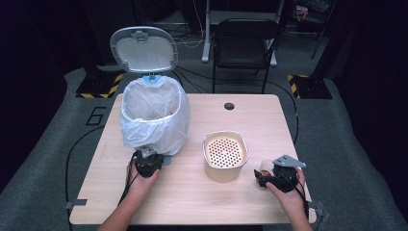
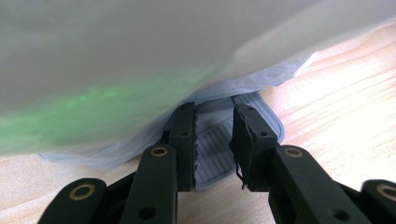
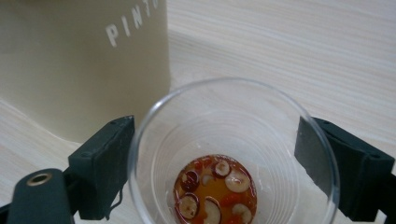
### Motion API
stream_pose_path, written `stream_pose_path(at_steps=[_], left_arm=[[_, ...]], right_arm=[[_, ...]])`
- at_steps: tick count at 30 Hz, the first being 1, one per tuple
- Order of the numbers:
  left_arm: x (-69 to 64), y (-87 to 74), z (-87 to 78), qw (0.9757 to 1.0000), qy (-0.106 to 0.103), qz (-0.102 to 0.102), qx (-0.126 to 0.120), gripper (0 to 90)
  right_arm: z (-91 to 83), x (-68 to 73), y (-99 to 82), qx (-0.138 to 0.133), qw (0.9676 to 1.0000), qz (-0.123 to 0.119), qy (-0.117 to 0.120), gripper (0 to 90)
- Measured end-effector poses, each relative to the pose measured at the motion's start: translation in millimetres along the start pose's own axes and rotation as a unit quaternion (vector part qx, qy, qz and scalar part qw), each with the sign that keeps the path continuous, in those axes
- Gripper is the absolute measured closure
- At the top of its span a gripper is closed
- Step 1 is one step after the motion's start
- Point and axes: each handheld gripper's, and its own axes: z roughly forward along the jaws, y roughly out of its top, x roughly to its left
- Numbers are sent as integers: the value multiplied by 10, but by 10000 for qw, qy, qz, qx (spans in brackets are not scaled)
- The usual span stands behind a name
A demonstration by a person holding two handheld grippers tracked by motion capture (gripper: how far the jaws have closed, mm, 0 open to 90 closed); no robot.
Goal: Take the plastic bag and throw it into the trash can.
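A white bin (image 1: 155, 120) with a bag in it stands near the worktop's (image 1: 260, 115) back left corner, its lid (image 1: 143, 49) tipped up. A tan pot (image 1: 224, 156) with a holed tray inside sits in the middle, between the two claws. A black chair (image 1: 245, 45) stands behind the worktop.

The left claw (image 2: 214, 144) is pinching the bin's grey foot pedal (image 2: 219, 151), low under the hanging bag (image 2: 140, 70).

Near the front right edge, the right claw (image 3: 215, 163) is spread wide around a clear cup (image 3: 233, 149). The pads are beside the cup, not pressing it.

The right gripper view looks down into the cup. It stands upright, mouth up, with orange juice and fruit bits (image 3: 215, 189) at the bottom. The pot is just behind it.
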Motion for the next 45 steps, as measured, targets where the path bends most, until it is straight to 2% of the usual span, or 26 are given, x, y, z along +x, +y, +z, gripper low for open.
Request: stream_pose_path(at_steps=[3, 6, 8, 13, 14, 15, 17, 19, 21, 24, 28, 29, 32, 35, 45], left_arm=[[-3, -3, 7, 10000, 10, -22, -45, 703], [0, 0, 0, 10000, -16, -4, -1, 703], [0, 1, -1, 10000, -7, 1, 3, 703], [-2, 0, 1, 10000, 9, -7, 4, 703], [-1, 0, 1, 10000, 19, -7, 4, 703], [-1, 0, 1, 10000, 17, -5, 4, 703], [-1, 0, 1, 10000, 21, -2, 3, 703], [-1, 0, 0, 10000, 0, -1, 2, 703], [0, 1, -1, 10000, -8, 3, 4, 703], [0, 0, 0, 10000, -4, 2, -2, 703], [-2, -3, 7, 10000, 11, -11, -45, 703], [-3, -2, 6, 10000, 7, -21, -41, 703], [0, 0, 1, 10000, -1, -3, -3, 703], [1, 0, 0, 10000, -7, 3, -2, 703], [3, 0, 1, 10000, 20, 5, 5, 703]], right_arm=[[-39, 24, 32, -17, 10000, -20, -48, 127], [-96, 51, 93, -129, 9999, -23, -74, 132], [-159, 83, 168, -266, 9995, -112, -106, 156], [-215, 161, 384, -432, 9989, -159, 61, 271], [-183, 165, 487, -441, 9986, -154, 236, 334], [-183, 165, 487, -441, 9986, -154, 236, 334], [-137, 177, 589, -450, 9981, -98, 410, 397], [-105, 191, 668, -471, 9978, -114, 448, 444], [-67, 200, 730, -403, 9971, -91, 636, 461], [28, 241, 804, -295, 9970, -185, 697, 521], [146, 258, 829, 9, 9972, -190, 722, 602], [181, 261, 824, 86, 9972, -91, 738, 631], [236, 256, 823, 150, 9963, 57, 849, 655], [252, 272, 839, 179, 9965, 87, 816, 677], [177, 435, 774, 216, 9927, -211, 1171, 715]])
